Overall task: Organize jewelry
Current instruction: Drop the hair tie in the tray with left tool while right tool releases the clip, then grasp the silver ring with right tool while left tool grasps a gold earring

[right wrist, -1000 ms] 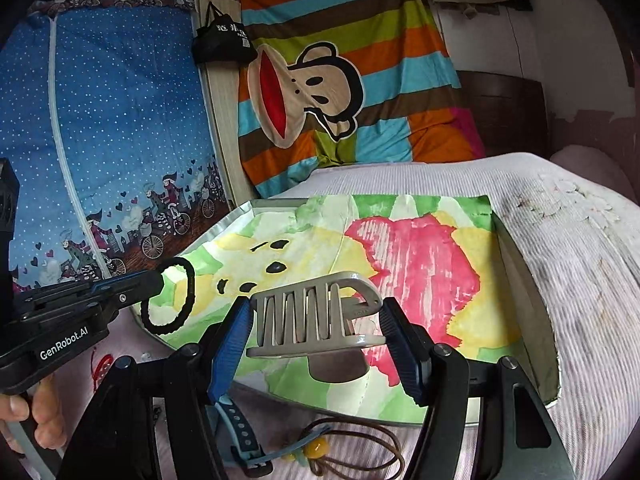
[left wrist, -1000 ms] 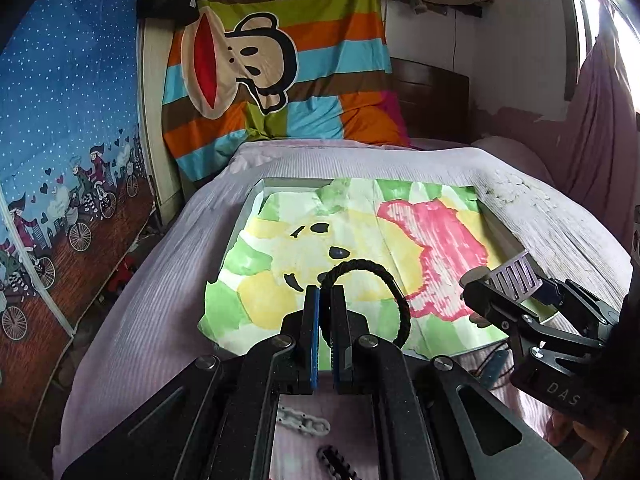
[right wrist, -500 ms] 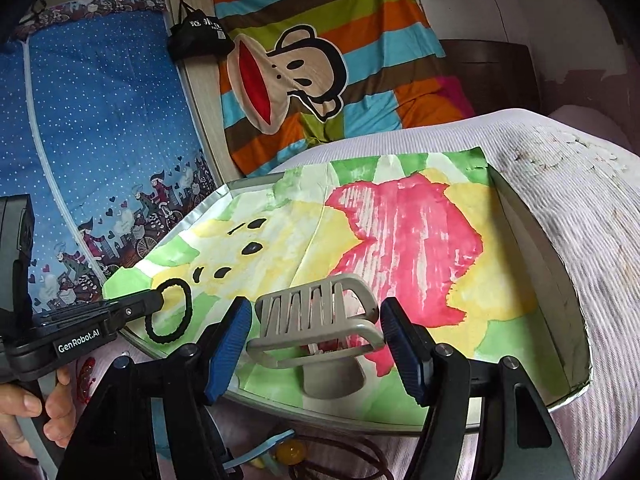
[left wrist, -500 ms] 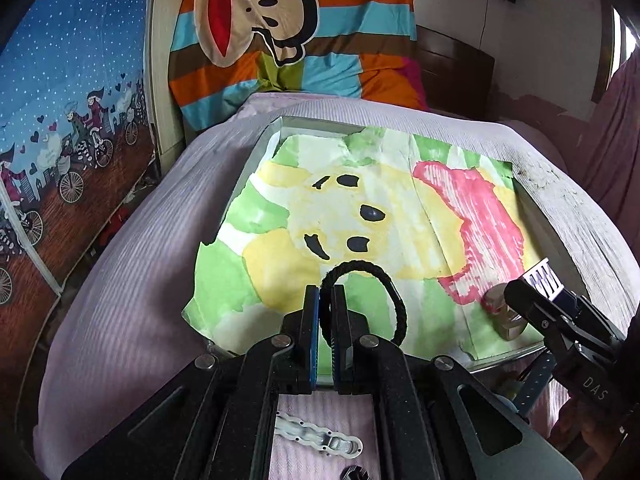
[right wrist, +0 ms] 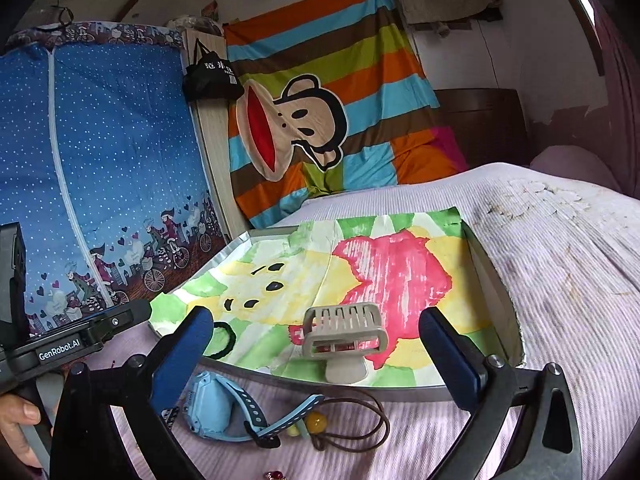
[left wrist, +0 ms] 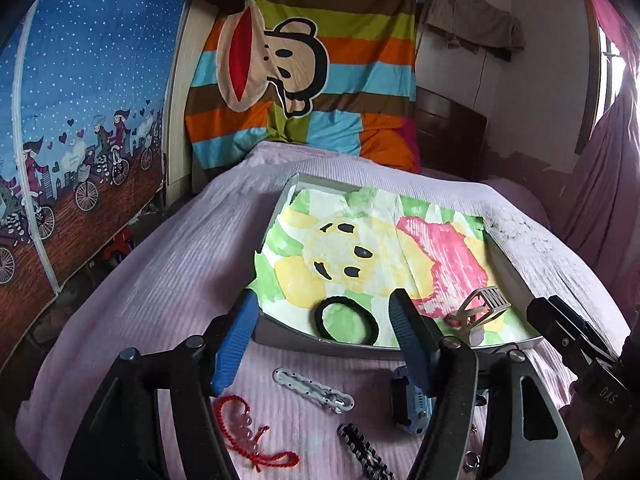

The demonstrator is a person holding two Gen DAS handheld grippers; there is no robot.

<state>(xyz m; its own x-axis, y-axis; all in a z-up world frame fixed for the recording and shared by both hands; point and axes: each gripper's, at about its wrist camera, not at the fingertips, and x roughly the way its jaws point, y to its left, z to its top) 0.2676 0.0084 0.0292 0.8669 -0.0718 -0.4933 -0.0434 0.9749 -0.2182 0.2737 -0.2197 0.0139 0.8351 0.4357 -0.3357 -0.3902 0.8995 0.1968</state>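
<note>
Left gripper spread wide, nothing between its blue pads, hanging above the near edge of the grey tray. Right gripper likewise wide apart and empty, poised at the near rim of the same tray.

Black hair tie lying flat in the tray on the painted paper lining, near the front left corner, over a green patch; only partly seen past the left finger in the right wrist view. Beige claw clip resting on the lining toward the front right, teeth upward, touching neither finger; also seen in the left wrist view.

Outside the tray, on the pink ribbed bedspread, just before the front rim: a silver snap hair clip, a red string bracelet with pale beads, a dark toothed clip, a blue watch with its strap unbuckled, and a brown elastic cord with a yellow bead, close beside the watch strap.

Striped monkey-print cloth hanging behind the bed
</note>
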